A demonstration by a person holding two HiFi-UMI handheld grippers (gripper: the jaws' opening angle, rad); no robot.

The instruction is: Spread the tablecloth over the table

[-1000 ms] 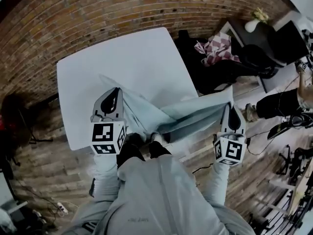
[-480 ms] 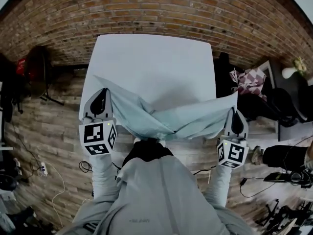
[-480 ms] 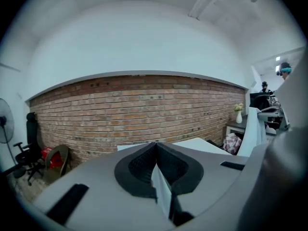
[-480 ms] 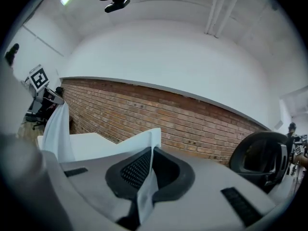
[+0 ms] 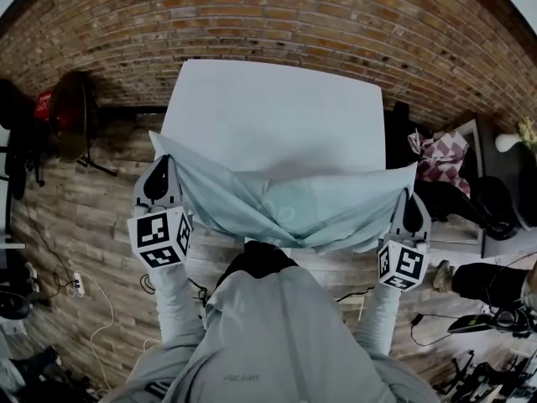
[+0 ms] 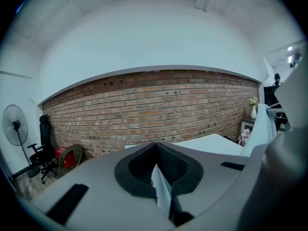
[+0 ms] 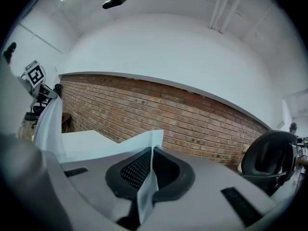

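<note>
A pale blue tablecloth (image 5: 285, 204) hangs in folds between my two grippers over the near edge of a white square table (image 5: 277, 112). My left gripper (image 5: 159, 177) is shut on the cloth's left corner, seen as a thin fold (image 6: 161, 189) pinched between its dark pads. My right gripper (image 5: 411, 204) is shut on the right corner, where the cloth (image 7: 147, 182) stands up between the pads. The cloth sags in the middle and covers only the table's near strip. Both grippers are held wide apart, just outside the table's near corners.
A brick wall (image 5: 277, 15) runs behind the table. A fan (image 5: 71, 112) and red item stand at the left. A dark chair with checked cloth (image 5: 440, 162) sits at the right. Cables lie on the wooden floor (image 5: 75, 250).
Both grippers have swung outward and apart, stretching the cloth wider. The view has turned so the table now sits squarely ahead, and the cloth's edge has drawn up straighter across it.
</note>
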